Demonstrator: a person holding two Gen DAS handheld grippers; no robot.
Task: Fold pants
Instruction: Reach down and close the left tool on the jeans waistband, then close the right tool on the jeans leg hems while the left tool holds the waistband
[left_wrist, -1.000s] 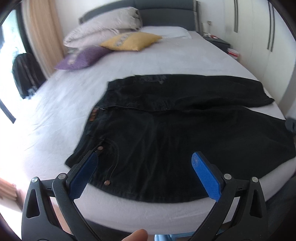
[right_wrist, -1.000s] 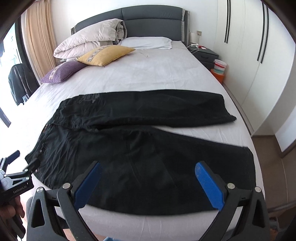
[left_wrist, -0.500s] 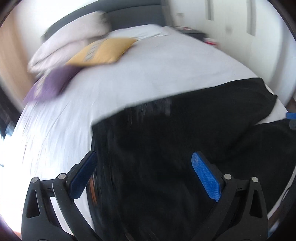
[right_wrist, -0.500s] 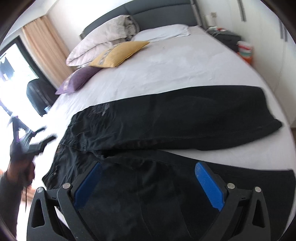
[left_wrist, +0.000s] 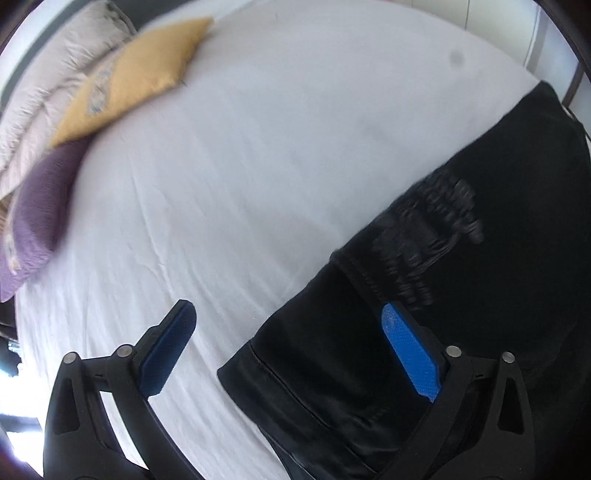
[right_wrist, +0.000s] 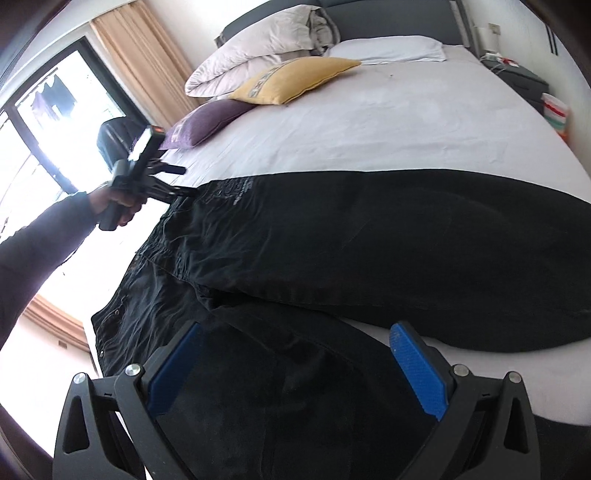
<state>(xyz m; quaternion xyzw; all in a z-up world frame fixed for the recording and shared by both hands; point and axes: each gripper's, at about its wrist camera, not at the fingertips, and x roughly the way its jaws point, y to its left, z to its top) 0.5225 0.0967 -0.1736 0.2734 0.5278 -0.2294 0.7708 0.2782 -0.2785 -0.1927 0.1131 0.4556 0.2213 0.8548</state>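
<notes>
So far the black pants (right_wrist: 369, 236) lie unfolded across the bed (right_wrist: 388, 122), both tongs, left (left_wrist: 284, 350) and right (right_wrist: 299, 365), spread wide, grasping nothing.

The left wrist view is smeared by motion: the yellow cushion (left_wrist: 136, 77), the purple cushion (left_wrist: 35, 218) and the pale stitching on the black pants (left_wrist: 461, 295) are blurred past reading. The pants run off that picture's right and bottom edges. In the right wrist view the near leg is cut by the bottom edge behind the right gripper (right_wrist: 299, 369), and the left gripper (right_wrist: 173, 181) is too small to show whether its fingertips touch the waistband.
</notes>
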